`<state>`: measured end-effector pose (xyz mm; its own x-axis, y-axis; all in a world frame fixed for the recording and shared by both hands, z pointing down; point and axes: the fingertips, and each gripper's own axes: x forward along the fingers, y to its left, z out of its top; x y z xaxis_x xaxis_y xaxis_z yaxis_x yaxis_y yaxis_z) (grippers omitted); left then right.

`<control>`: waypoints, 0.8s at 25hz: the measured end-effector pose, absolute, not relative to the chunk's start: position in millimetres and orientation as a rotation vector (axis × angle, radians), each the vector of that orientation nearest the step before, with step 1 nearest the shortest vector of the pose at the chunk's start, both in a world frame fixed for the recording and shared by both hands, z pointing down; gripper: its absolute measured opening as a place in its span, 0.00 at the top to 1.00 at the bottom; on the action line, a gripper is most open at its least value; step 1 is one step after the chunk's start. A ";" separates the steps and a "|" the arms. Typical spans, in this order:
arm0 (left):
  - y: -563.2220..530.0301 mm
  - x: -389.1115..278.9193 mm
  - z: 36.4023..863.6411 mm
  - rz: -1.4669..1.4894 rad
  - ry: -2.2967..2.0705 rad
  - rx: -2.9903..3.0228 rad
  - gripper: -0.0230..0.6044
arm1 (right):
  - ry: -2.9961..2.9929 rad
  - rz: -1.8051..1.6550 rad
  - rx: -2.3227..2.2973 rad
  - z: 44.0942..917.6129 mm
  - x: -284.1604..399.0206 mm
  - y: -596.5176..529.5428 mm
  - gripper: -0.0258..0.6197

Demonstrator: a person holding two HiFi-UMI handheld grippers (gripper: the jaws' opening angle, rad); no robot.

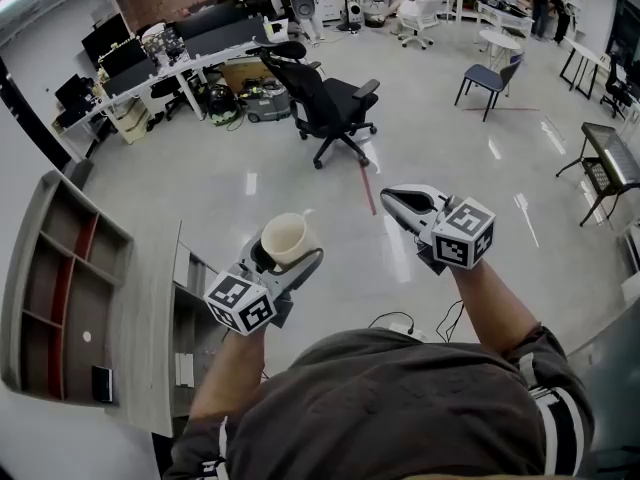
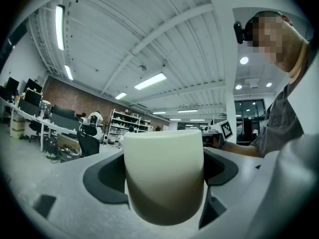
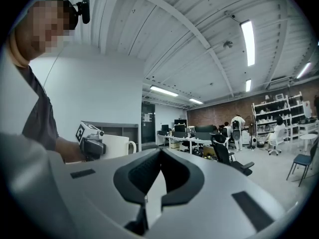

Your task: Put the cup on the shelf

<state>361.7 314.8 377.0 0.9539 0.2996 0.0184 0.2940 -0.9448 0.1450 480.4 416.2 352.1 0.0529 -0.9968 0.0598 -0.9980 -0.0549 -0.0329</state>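
Note:
A cream cup (image 1: 287, 238) is held upright in the air by my left gripper (image 1: 283, 260), whose jaws are shut on its sides. In the left gripper view the cup (image 2: 163, 173) fills the space between the jaws. My right gripper (image 1: 398, 203) hovers to the right of it at about the same height, shut with nothing in it. In the right gripper view its jaws meet at the tip (image 3: 159, 156), and the cup (image 3: 118, 146) with its handle shows to the left. The wooden shelf (image 1: 60, 298) stands at the lower left, with open compartments.
A black office chair (image 1: 328, 103) stands on the glossy floor ahead. Desks with monitors (image 1: 170, 58) line the back left. A blue chair (image 1: 490, 76) and a black table (image 1: 610, 163) are on the right. Cables (image 1: 400, 323) lie on the floor near me.

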 end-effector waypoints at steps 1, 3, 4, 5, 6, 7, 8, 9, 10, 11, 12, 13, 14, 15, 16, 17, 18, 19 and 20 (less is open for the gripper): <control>316.5 362.5 376.5 0.064 0.443 2.967 0.28 | -2.158 0.105 2.259 353.1 482.0 418.0 0.97; 317.9 363.9 376.3 0.073 0.421 2.971 0.28 | -2.175 0.103 2.243 356.0 485.6 419.6 0.97; 317.9 364.4 376.7 0.078 0.412 2.972 0.28 | -2.182 0.102 2.237 357.9 487.6 419.5 0.97; 317.2 364.8 377.4 0.085 0.404 2.973 0.28 | -2.190 0.104 2.235 360.1 489.3 418.4 0.97; 315.4 364.9 378.1 0.092 0.398 2.975 0.28 | -2.200 0.107 2.235 362.3 490.5 416.3 0.97; 312.3 364.8 378.4 0.098 0.390 2.978 0.28 | -2.211 0.111 2.235 364.3 491.1 412.9 0.97; 308.1 364.3 377.7 0.100 0.382 2.981 0.28 | -2.221 0.113 2.232 365.5 491.1 408.7 0.97; 303.4 363.6 375.6 0.099 0.373 2.985 0.28 | -2.229 0.114 2.227 365.6 490.7 404.0 0.97; 298.5 362.8 372.7 0.095 0.365 2.989 0.28 | -2.235 0.113 2.223 364.8 490.3 399.0 0.97; 293.4 361.6 370.0 0.089 0.361 2.992 0.28 | -2.237 0.114 2.219 364.0 489.7 393.7 0.97; 287.7 359.9 368.4 0.083 0.361 2.994 0.28 | -2.237 0.114 2.217 363.6 488.6 387.5 0.97; 280.5 357.6 367.9 0.077 0.363 2.996 0.28 | -2.236 0.114 2.214 363.9 486.7 379.9 0.97; 271.1 354.8 368.4 0.070 0.366 2.997 0.28 | -2.234 0.113 2.209 364.5 483.9 370.5 0.97; 259.5 351.6 369.6 0.063 0.369 2.996 0.28 | -2.230 0.111 2.205 365.4 480.5 359.3 0.97; 245.9 347.9 371.2 0.054 0.373 2.993 0.28 | -2.224 0.108 2.202 366.3 476.8 346.3 0.97; 230.2 343.7 373.2 0.043 0.379 2.990 0.28 | -2.216 0.106 2.202 367.3 472.8 331.5 0.97; 212.5 338.9 375.8 0.032 0.386 2.986 0.28 | -2.207 0.106 2.203 368.6 468.4 314.6 0.97; 192.4 333.2 378.8 0.022 0.394 2.982 0.28 | -2.199 0.107 2.204 370.3 462.9 295.4 0.97; 169.8 326.5 382.3 0.013 0.404 2.978 0.28 | -2.191 0.107 2.205 372.1 456.1 273.8 0.97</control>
